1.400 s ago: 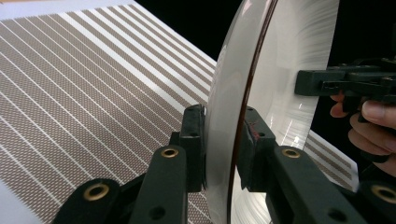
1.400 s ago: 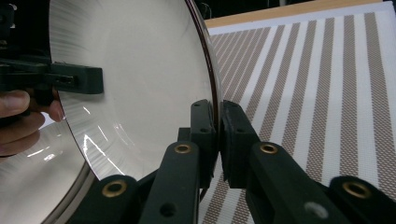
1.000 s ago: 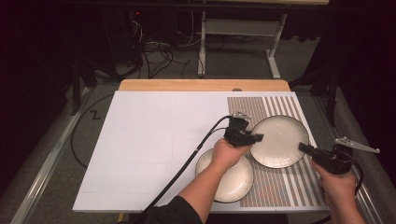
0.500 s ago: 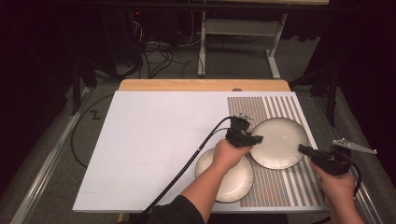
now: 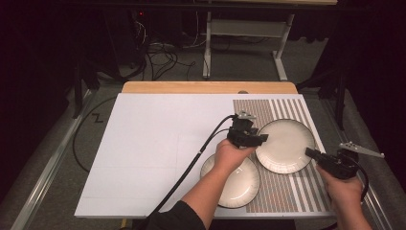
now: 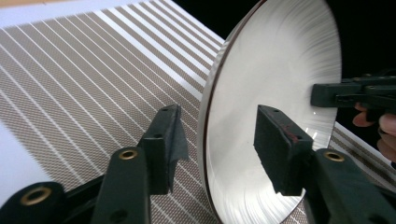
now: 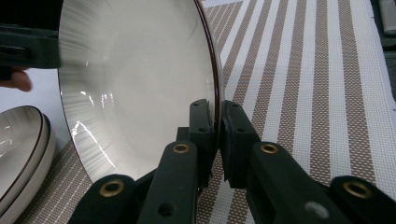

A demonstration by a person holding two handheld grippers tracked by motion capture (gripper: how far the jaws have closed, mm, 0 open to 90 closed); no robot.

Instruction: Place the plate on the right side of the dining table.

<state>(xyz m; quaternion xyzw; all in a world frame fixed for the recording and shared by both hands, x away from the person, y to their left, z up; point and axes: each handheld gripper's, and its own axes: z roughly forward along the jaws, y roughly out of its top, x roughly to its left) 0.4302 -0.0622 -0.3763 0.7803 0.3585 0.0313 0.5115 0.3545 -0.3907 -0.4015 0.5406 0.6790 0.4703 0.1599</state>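
Observation:
A white plate with a dark rim (image 5: 286, 145) lies over the striped mat (image 5: 287, 108) at the right of the table. My right gripper (image 5: 313, 154) is shut on the plate's near right rim; in the right gripper view both jaws pinch the edge (image 7: 217, 126) of the plate (image 7: 140, 84). At the plate's left edge, my left gripper (image 5: 258, 139) is open. In the left gripper view its jaws (image 6: 217, 144) stand on either side of the rim of the plate (image 6: 280, 70), with a gap on each side. The right gripper (image 6: 355, 93) shows across the plate.
A stack of similar plates (image 5: 237, 184) sits at the front, partly under the left forearm, also seen as plates (image 7: 23, 140) in the right gripper view. The white board (image 5: 158, 143) stretches to the left. A black cable (image 5: 191, 163) trails from the left gripper.

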